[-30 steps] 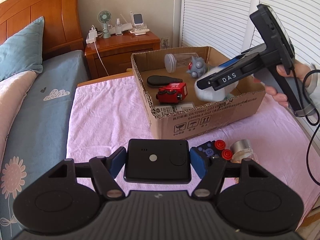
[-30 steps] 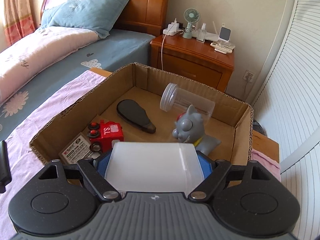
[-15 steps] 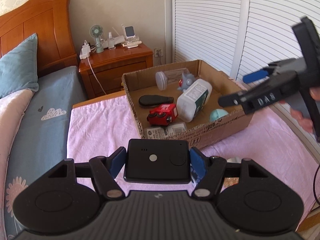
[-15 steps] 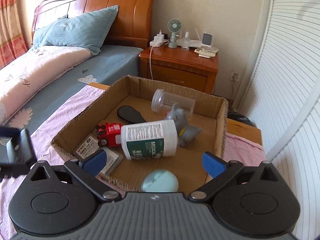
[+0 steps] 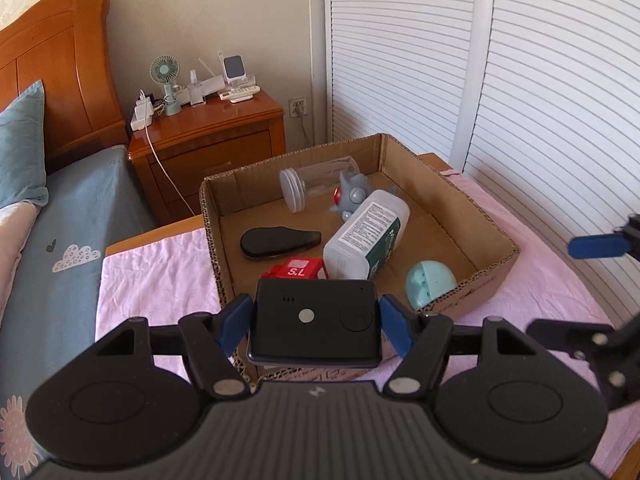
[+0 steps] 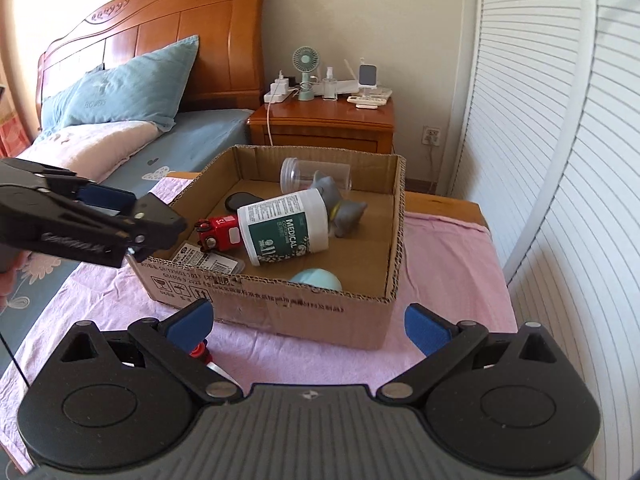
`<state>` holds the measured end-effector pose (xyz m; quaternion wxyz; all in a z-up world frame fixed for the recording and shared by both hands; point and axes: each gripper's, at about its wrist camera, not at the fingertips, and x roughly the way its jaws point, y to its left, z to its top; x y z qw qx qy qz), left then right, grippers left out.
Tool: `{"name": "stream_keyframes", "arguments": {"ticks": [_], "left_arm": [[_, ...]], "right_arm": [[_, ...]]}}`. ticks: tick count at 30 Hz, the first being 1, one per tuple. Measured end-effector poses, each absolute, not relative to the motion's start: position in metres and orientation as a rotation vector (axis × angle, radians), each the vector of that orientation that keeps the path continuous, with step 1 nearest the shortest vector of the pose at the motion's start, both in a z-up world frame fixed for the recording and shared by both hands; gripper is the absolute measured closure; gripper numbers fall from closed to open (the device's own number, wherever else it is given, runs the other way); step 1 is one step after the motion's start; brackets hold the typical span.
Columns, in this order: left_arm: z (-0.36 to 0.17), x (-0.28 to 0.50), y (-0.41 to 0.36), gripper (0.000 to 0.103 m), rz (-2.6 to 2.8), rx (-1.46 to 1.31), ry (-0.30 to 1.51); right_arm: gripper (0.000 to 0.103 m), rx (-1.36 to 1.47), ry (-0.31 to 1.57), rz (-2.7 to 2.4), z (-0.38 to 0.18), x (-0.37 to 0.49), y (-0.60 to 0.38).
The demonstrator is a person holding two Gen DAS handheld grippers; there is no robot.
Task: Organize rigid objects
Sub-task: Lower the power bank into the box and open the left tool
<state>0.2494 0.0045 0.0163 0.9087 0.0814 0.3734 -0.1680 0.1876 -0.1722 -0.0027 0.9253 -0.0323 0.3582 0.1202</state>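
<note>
Black device [image 5: 316,322] hides red toy car [image 5: 298,270] front.

A wooden nightstand [image 6: 324,120] stood beside the bed [image 6: 192,148], carrying a small green fan [image 6: 306,68] and a power strip [image 6: 278,94]. A blue pillow [image 6: 120,88] leaned against the headboard [image 6: 160,32].

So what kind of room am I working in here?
Most likely a bedroom. There is a bed with a wooden headboard and a blue pillow, and a wooden nightstand beside it carrying a small fan and chargers. The cardboard box sits on a pink cloth.
</note>
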Motion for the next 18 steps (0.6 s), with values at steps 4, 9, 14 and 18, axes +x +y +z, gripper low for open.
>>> {"name": "stream_keyframes", "arguments": {"ticks": [4,9,14,18], "left_arm": [[0.006,0.257,0.000,0.034,-0.332,0.155,0.792],[0.010,0.250,0.005,0.005,-0.301,0.152,0.786],[0.025,0.232,0.007,0.005,-0.276,0.187,0.775],[0.036,0.212,0.008,0.005,-0.259,0.208,0.791]], "right_arm": [[0.000,-0.058,0.751,0.231,-0.007,0.186,-0.177],[0.000,-0.060,0.759,0.248,-0.012,0.184,-0.179],[0.000,-0.062,0.759,0.285,-0.013,0.179,-0.177],[0.000,-0.073,0.762,0.322,-0.017,0.173,-0.175]]}}
